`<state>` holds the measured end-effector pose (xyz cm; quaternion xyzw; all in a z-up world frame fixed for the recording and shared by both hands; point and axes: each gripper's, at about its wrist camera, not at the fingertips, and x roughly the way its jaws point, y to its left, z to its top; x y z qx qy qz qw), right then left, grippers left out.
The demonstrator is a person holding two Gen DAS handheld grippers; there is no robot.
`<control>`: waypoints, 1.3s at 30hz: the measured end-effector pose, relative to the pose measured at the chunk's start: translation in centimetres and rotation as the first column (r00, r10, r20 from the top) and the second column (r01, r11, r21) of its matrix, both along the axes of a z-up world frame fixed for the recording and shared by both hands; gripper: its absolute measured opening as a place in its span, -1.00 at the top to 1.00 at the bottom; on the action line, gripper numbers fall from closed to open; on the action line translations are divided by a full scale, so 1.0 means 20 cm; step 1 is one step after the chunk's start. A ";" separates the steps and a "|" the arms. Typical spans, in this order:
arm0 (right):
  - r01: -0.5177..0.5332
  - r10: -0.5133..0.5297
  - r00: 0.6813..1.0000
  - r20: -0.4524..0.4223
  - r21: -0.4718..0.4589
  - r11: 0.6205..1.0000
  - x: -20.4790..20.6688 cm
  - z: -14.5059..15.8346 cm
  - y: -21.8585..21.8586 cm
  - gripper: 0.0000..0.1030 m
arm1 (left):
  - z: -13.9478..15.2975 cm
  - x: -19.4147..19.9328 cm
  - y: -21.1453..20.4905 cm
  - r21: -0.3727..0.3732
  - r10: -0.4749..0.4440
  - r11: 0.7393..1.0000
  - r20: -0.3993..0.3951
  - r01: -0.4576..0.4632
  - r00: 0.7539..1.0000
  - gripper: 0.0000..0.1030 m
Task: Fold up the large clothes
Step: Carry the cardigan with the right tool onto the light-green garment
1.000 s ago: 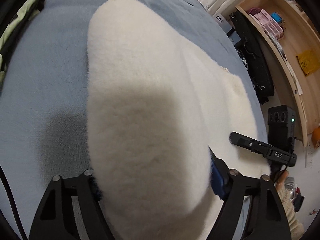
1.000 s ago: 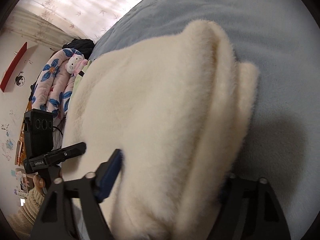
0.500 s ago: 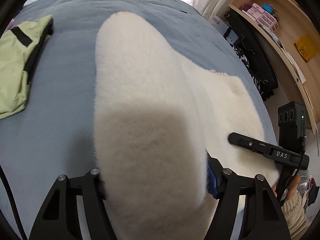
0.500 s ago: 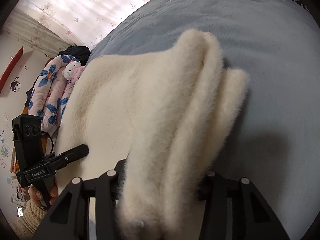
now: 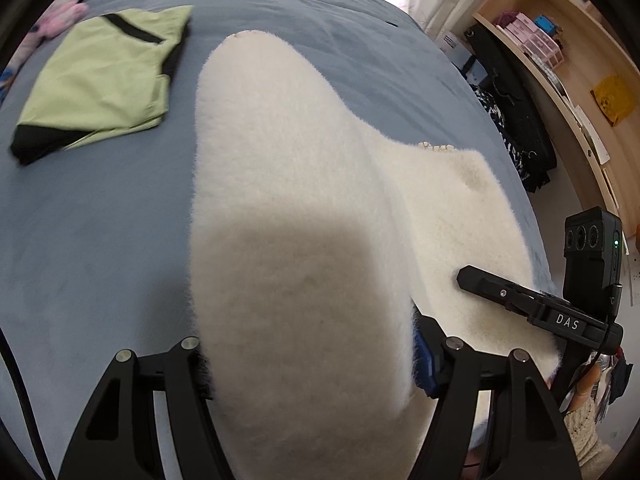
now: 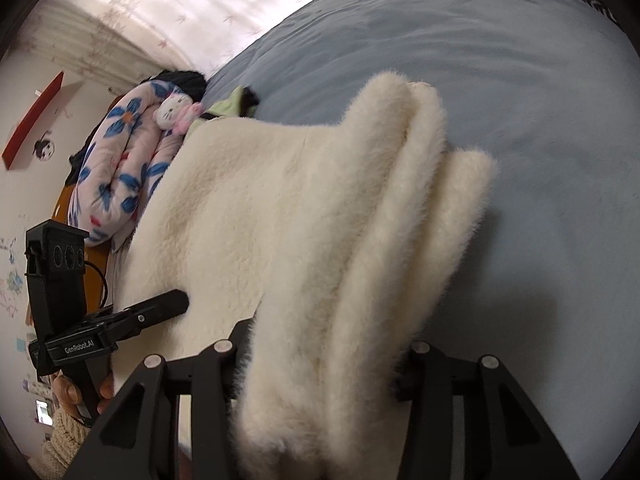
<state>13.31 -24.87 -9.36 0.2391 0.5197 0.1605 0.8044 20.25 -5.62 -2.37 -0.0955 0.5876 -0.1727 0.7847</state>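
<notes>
A large cream fleece garment [image 5: 288, 208] lies on the blue bed, partly folded over itself. My left gripper [image 5: 308, 364] is shut on its near edge, with fleece bunched between the fingers. My right gripper [image 6: 320, 364] is shut on a thick bundle of stacked fleece folds [image 6: 360, 240] at the garment's other near corner. Each gripper shows in the other's view: the right one in the left wrist view [image 5: 532, 304], the left one in the right wrist view [image 6: 120, 320]. The fingertips are hidden in the fleece.
A folded green and black garment [image 5: 104, 76] lies on the blue bedspread [image 5: 92, 220] at the far left. A floral quilt with a plush toy [image 6: 120, 152] sits at the bed's head. Wooden shelves [image 5: 580, 80] and dark bags [image 5: 516, 112] stand right of the bed.
Both grippers have lifted and pulled back with the fleece, so more of the bed and the green garment show. The right gripper's jaws closed tighter on the folds.
</notes>
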 end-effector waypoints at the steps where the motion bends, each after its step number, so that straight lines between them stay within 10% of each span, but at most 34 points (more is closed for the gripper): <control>1: -0.009 0.009 1.000 0.004 0.000 1.000 -0.02 0.01 0.03 0.12 | 0.03 -0.03 0.05 -0.002 0.014 1.000 0.000 -0.014 1.000 -0.33; 19: -0.217 0.214 0.968 0.131 0.008 0.976 0.13 0.48 0.91 0.12 | 0.60 -0.15 1.04 0.037 0.151 0.987 0.134 -0.157 0.979 -0.33; 30: -0.221 0.215 0.942 0.258 -0.005 0.975 0.91 0.76 1.26 0.12 | 0.87 0.60 1.42 0.035 0.157 0.984 0.276 -0.173 0.948 -0.33; 39: -0.195 0.192 0.941 0.280 -0.018 0.981 1.42 0.63 1.33 0.12 | 0.68 1.16 1.52 0.024 0.158 0.985 0.293 -0.172 0.943 -0.33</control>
